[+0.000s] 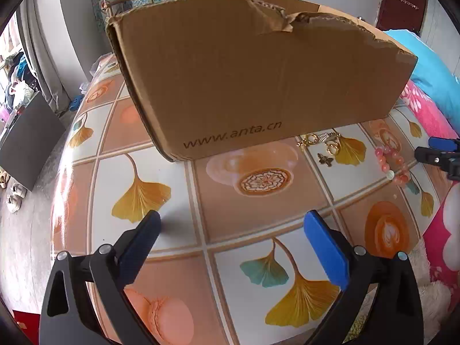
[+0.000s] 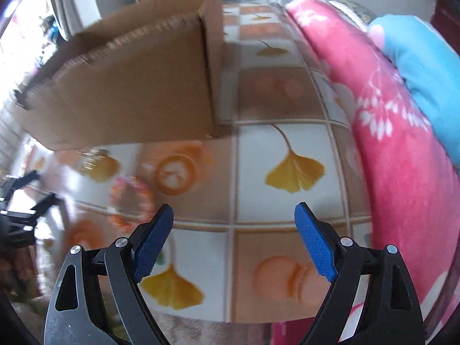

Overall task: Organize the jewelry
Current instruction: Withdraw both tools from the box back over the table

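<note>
Both the left gripper [image 1: 231, 240] and right gripper [image 2: 233, 230] hang empty, jaws apart, above the table [image 1: 258, 218]. Gold trinkets [image 1: 320, 141] and a pink bead bracelet [image 1: 392, 162], blurred in the right view, lie beside the cardboard box [image 1: 258, 77].

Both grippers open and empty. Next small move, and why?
Probably swing the right gripper left toward the pink bead bracelet. Its jaws are open over bare tablecloth, and the bracelet and gold pieces lie loose beside the cardboard box. The left gripper sits farther away.
</note>
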Action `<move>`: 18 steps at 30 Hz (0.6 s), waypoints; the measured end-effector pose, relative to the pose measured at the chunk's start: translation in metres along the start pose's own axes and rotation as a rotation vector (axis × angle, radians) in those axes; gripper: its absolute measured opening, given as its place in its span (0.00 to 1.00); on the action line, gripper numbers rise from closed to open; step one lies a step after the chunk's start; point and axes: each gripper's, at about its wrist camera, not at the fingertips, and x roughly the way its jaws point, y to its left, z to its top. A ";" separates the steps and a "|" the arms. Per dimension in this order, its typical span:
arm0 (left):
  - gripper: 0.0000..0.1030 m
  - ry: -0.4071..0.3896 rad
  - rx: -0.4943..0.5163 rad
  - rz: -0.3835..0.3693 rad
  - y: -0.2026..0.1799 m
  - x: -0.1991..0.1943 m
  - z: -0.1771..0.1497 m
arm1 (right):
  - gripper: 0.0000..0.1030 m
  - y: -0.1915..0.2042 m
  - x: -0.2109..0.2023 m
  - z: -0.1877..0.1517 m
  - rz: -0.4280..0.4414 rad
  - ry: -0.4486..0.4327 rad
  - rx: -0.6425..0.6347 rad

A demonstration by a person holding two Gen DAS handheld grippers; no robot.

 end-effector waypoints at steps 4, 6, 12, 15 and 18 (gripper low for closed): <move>0.95 0.012 -0.002 0.003 0.000 -0.001 0.001 | 0.85 0.000 0.002 -0.002 -0.021 -0.001 -0.028; 0.95 0.013 -0.002 0.001 0.001 -0.001 0.001 | 0.89 0.000 0.002 -0.001 -0.030 -0.006 -0.030; 0.95 -0.006 0.013 -0.008 0.004 -0.002 -0.003 | 0.92 -0.010 0.006 -0.009 0.010 -0.006 0.011; 0.95 -0.005 0.026 -0.018 0.006 -0.002 -0.004 | 0.92 -0.007 0.005 -0.010 0.012 -0.015 -0.017; 0.95 -0.019 0.023 0.008 0.010 -0.006 -0.003 | 0.92 -0.008 0.000 -0.005 0.023 -0.019 -0.047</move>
